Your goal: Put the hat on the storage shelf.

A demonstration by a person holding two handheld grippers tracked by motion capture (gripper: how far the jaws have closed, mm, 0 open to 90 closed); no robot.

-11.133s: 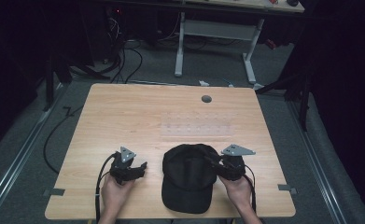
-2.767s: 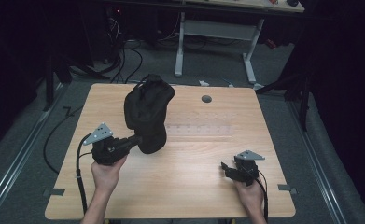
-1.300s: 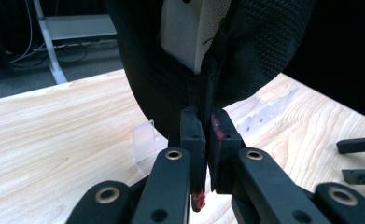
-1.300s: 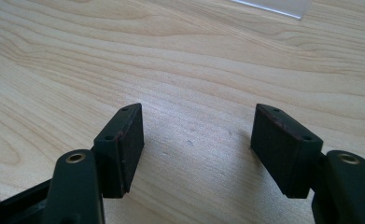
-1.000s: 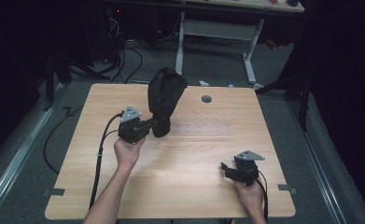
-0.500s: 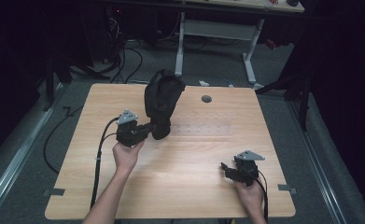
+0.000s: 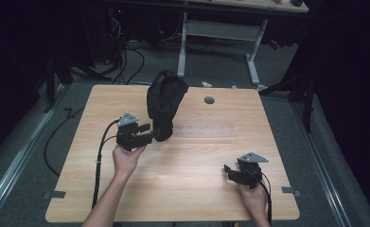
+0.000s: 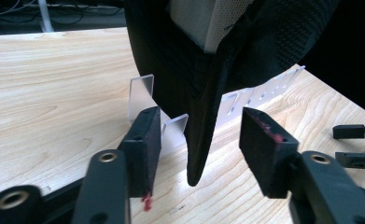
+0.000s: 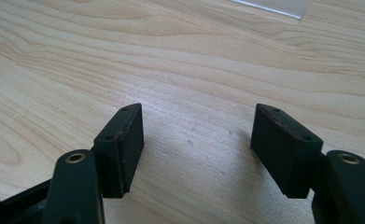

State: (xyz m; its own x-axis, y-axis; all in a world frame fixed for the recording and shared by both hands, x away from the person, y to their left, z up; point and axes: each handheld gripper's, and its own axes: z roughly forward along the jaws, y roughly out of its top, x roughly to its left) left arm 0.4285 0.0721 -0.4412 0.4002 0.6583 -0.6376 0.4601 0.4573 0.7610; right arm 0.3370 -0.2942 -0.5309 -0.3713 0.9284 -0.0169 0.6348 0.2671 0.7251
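Black cap [image 7: 165, 103]: upright over clear rack [image 7: 206, 131], brim down between left gripper [image 8: 196, 140] jaws | left gripper: jaws apart, apparently not touching brim | right gripper [image 9: 196, 149]: jaws apart, low over table [image 7: 192, 189], near edge

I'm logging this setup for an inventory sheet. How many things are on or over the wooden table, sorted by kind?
Black fabric caps: 1
Clear plastic slotted racks: 1
Black two-jaw handheld claws: 2, the left claw and the right claw
Total: 4
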